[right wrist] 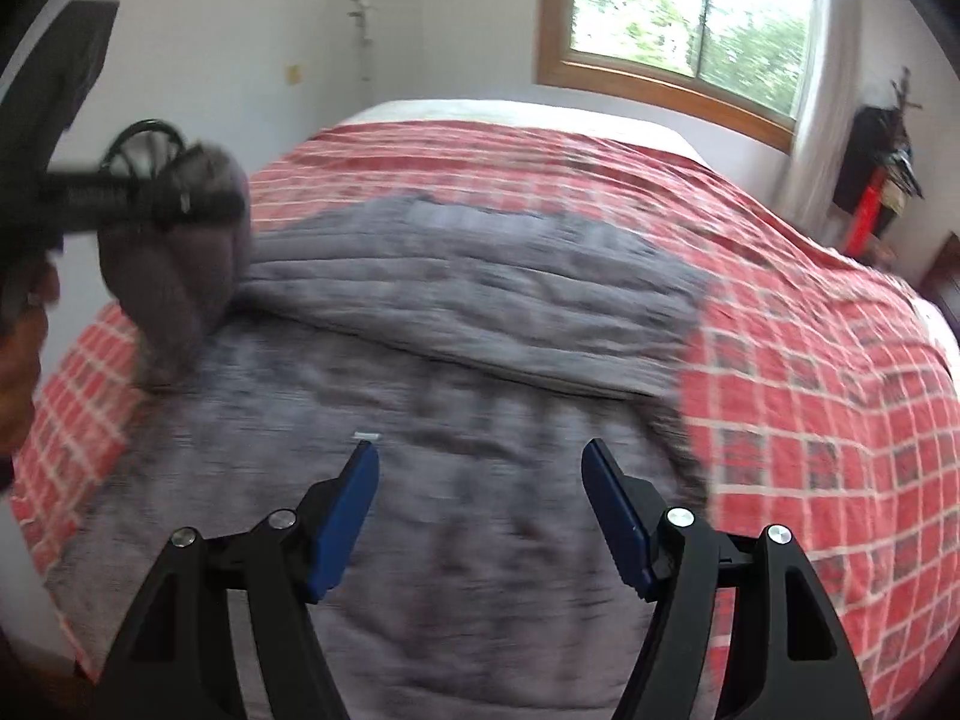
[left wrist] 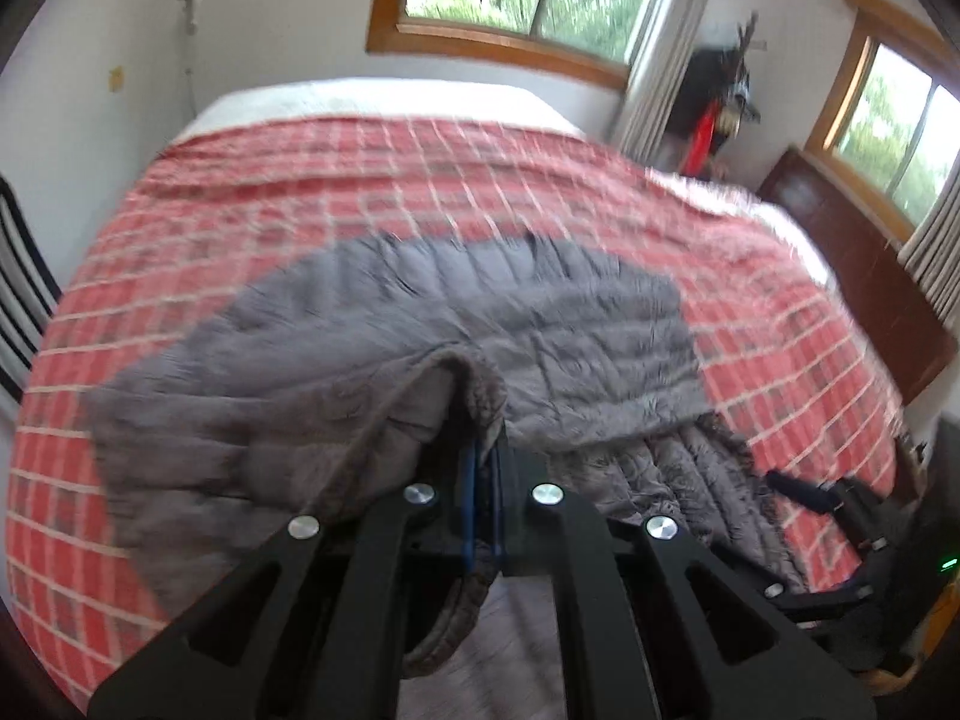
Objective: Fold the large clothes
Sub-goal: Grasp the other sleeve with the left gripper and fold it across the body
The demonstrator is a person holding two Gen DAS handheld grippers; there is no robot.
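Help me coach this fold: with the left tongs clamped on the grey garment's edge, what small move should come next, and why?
Probably carry that lifted edge further across and lay it flat. The left tongs are shut on a bunched edge of the grey quilted garment, raised off the red plaid bedspread, with one layer already lapped over. The right tongs hang open and empty above it, free to smooth.

Garment (right wrist: pixel 480 312) on bedspread (right wrist: pixel 810 360)

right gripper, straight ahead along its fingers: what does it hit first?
Most likely the grey quilted garment lying on the red plaid bedspread. The right gripper is open and empty, angled down at the cloth, nothing in between. Blur leaves the exact spot unclear.
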